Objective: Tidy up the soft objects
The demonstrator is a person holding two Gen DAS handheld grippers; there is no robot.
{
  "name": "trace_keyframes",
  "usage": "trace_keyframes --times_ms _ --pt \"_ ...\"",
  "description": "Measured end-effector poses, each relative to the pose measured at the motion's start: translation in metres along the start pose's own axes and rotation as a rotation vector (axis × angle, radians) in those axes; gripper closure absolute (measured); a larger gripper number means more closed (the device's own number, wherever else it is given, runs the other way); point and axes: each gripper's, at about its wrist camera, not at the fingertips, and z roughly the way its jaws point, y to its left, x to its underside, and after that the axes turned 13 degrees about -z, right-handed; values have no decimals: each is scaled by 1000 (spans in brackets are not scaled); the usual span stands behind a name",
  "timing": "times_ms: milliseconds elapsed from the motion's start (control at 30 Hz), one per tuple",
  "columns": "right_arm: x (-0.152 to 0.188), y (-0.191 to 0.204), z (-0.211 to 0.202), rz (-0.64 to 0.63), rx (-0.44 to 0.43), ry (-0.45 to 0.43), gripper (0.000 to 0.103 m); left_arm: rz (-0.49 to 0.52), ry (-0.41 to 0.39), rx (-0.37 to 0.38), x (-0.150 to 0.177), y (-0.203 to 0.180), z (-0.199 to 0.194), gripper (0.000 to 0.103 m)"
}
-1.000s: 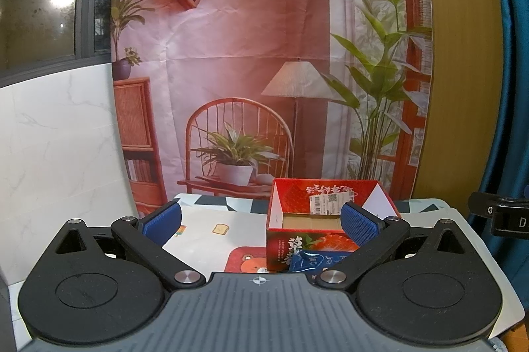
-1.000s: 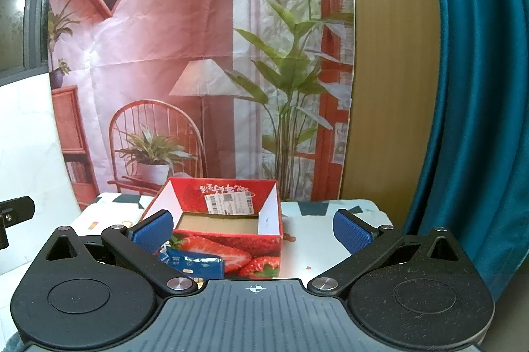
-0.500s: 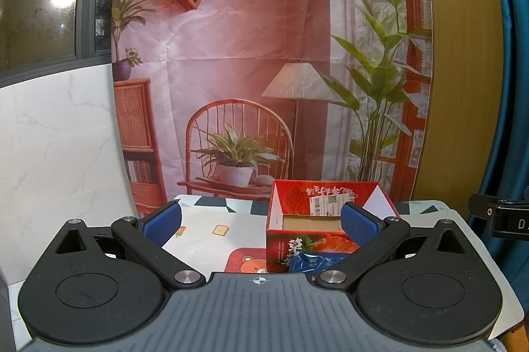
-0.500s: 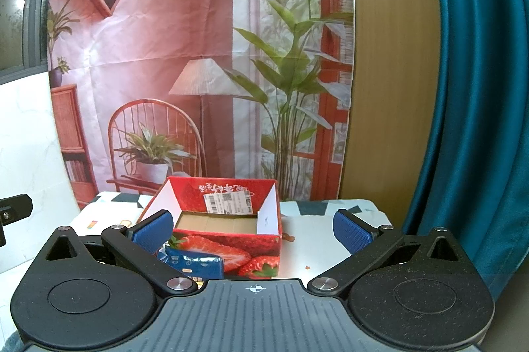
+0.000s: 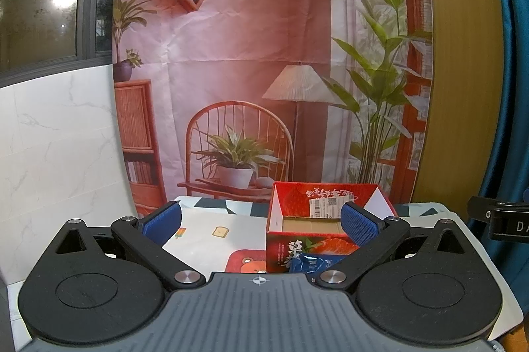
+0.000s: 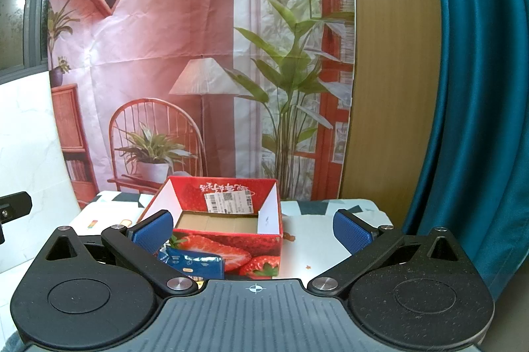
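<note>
Before the strawberry box lies a blue packet; both grippers' jaws gape wide (holding nothing).

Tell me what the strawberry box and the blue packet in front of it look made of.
Strawberry box: likely cardboard, glossy printed outside, plain brown corrugated-looking floor inside. Blue packet: looks like thin plastic film, shiny and crinkled, so probably soft.

My pads are blue with a fine dotted texture, on black arms. The box ahead is red, printed with strawberries outside, brown cardboard floor, white side flaps, a white barcode label. The packet before it is shiny blue. The tablecloth is pale with dark geometric patches and a toast print. The curtain is teal.
</note>
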Motion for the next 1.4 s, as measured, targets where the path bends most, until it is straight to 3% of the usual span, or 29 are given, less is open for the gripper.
trace_keyframes --times_ms 1233,1400 --pt "5 0 5 8 -3 16 0 0 -1 -12 4 0 2 0" --pt "17 -5 14 60 -79 -1 0 -8 12 -19 11 4 15 0"
